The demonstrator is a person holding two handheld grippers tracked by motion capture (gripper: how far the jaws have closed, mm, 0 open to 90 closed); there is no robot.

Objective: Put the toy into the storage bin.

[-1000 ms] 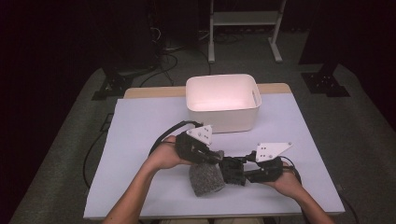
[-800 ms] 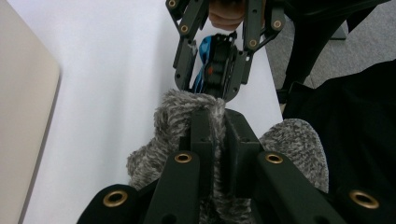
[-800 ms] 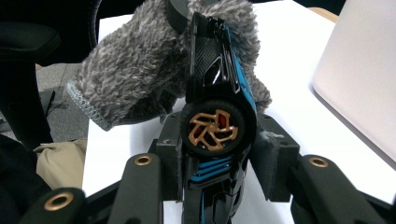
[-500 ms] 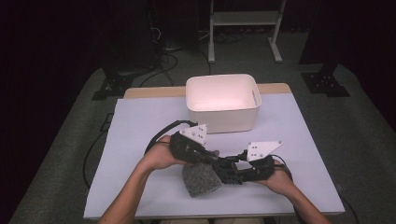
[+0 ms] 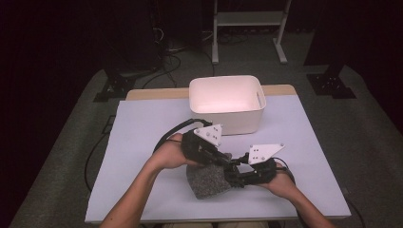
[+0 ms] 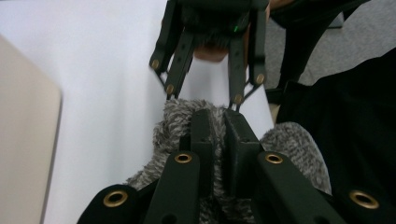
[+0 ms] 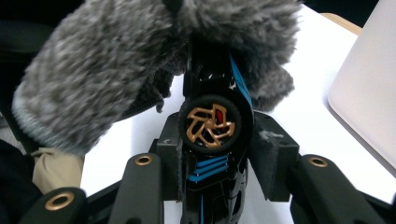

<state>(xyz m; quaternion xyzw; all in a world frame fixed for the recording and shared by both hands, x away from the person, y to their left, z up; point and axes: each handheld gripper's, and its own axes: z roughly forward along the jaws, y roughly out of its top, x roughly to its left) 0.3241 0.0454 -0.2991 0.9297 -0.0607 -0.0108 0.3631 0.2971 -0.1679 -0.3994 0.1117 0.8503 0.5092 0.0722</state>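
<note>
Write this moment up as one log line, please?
left claw: shut on grey fuzzy pouch | right claw: shut on black toy car, nose into pouch | white bin: behind

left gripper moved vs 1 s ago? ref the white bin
Yes. In the high view the left gripper, shut on the grey fuzzy pouch, has shifted slightly left and toward the white bin, lifting a little off the table.
</note>
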